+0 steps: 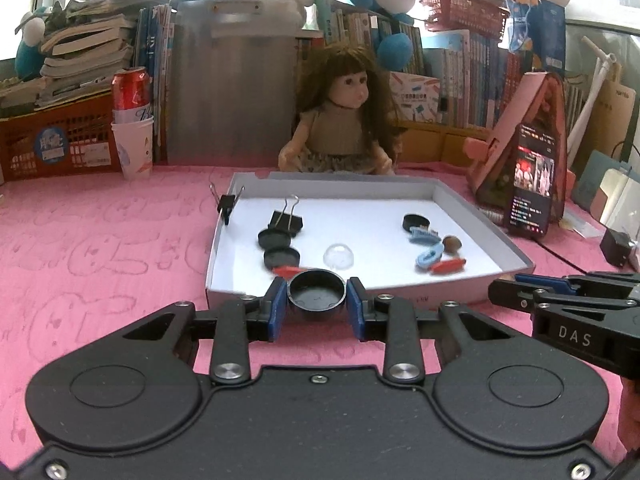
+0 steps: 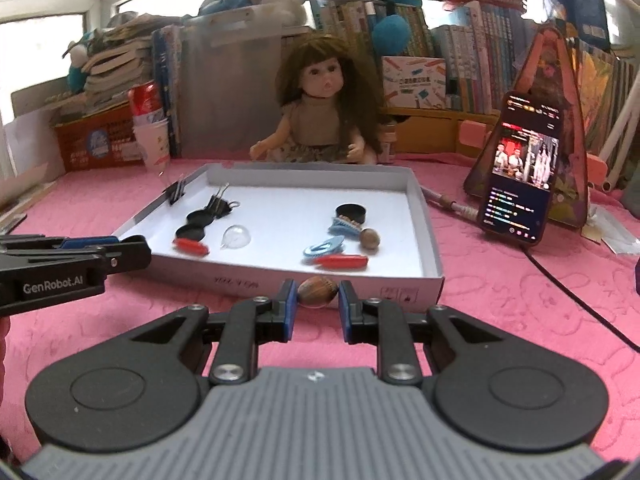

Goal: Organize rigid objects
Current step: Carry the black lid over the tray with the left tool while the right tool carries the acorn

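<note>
Matt black plastic cap (image 1: 317,291), glossy brown nut (image 2: 317,290), white cardboard tray (image 1: 472,216), embossed pink cloth (image 1: 100,248).

Left wrist view: low over the table (image 1: 100,220), facing the white tray (image 1: 224,288) and doll (image 1: 340,120), close.
Right wrist view: same facing, further right.
Shared: tray, doll, phone (image 2: 520,168).
</note>
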A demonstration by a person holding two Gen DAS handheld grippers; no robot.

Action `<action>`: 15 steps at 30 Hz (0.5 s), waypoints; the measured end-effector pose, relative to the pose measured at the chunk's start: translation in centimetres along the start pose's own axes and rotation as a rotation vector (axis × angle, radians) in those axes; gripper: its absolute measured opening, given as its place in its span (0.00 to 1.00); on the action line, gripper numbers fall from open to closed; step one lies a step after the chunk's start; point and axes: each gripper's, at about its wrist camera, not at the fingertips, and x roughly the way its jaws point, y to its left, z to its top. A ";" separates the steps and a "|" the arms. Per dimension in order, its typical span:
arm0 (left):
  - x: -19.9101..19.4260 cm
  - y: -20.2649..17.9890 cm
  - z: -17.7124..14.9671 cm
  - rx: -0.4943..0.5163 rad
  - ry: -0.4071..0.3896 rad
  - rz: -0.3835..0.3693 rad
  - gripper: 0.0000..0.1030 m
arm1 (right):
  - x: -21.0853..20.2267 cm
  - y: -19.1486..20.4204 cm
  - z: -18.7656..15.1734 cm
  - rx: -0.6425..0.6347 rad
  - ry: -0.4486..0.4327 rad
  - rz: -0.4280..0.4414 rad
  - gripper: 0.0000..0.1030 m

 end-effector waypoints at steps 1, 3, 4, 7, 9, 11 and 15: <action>0.2 0.0 0.3 -0.001 0.000 0.003 0.29 | 0.1 -0.2 0.2 0.011 -0.001 -0.003 0.26; 0.7 0.2 0.6 -0.007 0.004 0.006 0.29 | 0.3 -0.7 0.5 0.037 -0.009 -0.012 0.26; 0.9 0.3 0.8 -0.011 0.006 0.007 0.29 | 0.4 -0.9 0.6 0.048 -0.012 -0.016 0.26; 1.6 0.5 1.2 -0.020 0.012 0.014 0.29 | 0.6 -1.6 1.0 0.085 -0.021 -0.024 0.26; 1.9 0.7 1.4 -0.022 0.015 0.018 0.29 | 0.8 -2.0 1.2 0.107 -0.022 -0.028 0.26; 2.3 0.8 1.6 -0.023 0.015 0.025 0.29 | 1.1 -2.4 1.4 0.122 -0.019 -0.032 0.26; 3.2 1.0 1.9 -0.026 0.023 0.035 0.29 | 1.9 -2.7 1.7 0.133 -0.010 -0.046 0.26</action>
